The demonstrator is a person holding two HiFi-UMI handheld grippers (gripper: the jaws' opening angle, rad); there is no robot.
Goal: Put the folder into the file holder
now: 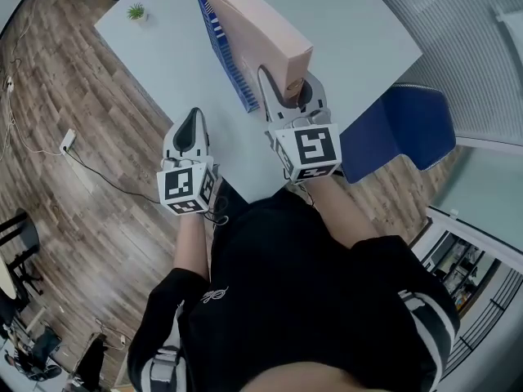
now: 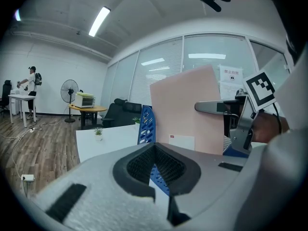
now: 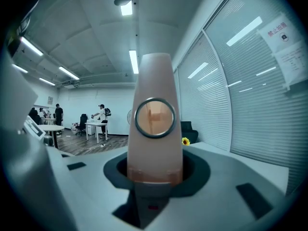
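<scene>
A pink folder (image 1: pixel 253 23) stands on edge over the white table (image 1: pixel 163 64), close along the right side of the blue slotted file holder (image 1: pixel 222 51). My right gripper (image 1: pixel 290 92) is shut on the folder's near spine. In the right gripper view the spine (image 3: pixel 154 143), with its ring hole, fills the space between the jaws. My left gripper (image 1: pixel 190 129) hovers at the table's near edge, left of the holder, shut and holding nothing. From the left gripper (image 2: pixel 154 148) I see the holder (image 2: pixel 146 124) and the folder (image 2: pixel 190 112) ahead. Whether the folder's lower edge touches the table is hidden.
A small potted plant (image 1: pixel 136 11) sits at the table's far left corner. A blue chair (image 1: pixel 400 129) stands to the right of the table. Wooden floor lies to the left. People stand at desks far off in the room (image 3: pixel 101 114).
</scene>
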